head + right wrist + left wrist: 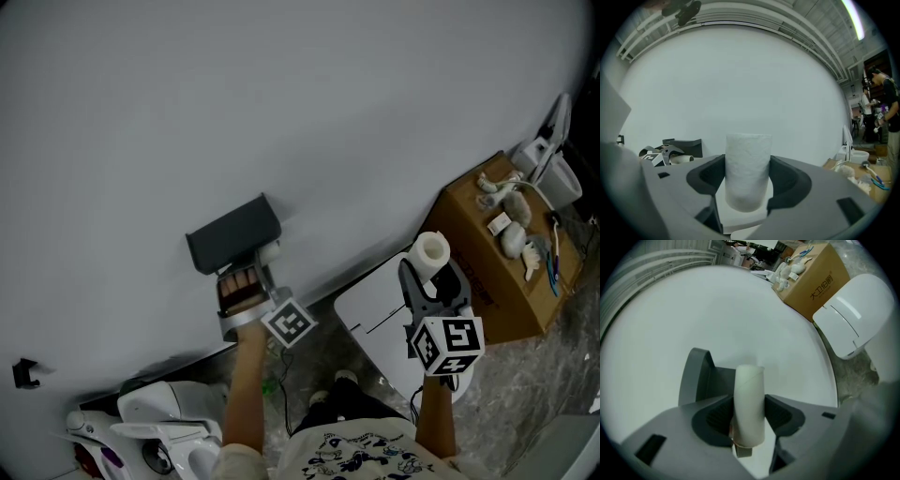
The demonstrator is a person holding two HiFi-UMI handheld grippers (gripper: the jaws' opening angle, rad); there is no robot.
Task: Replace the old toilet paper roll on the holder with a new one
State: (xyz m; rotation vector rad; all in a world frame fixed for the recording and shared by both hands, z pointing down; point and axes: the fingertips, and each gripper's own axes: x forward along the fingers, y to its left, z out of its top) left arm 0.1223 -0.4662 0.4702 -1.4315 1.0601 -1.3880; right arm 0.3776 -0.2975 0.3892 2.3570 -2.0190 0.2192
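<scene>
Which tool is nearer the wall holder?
Left. The left tool sits at the holder, around the empty tube; the right tool is well off to its side, holding the new roll.

A dark holder (234, 234) hangs on the white wall (281, 94). Just under it, the left gripper (240, 287) has a brown old roll (246, 279) between its jaws. To the right, the right gripper (433, 274) holds a white new roll (431, 250) standing up. Farther right sits a cardboard box (497, 291) with small things on top.
</scene>
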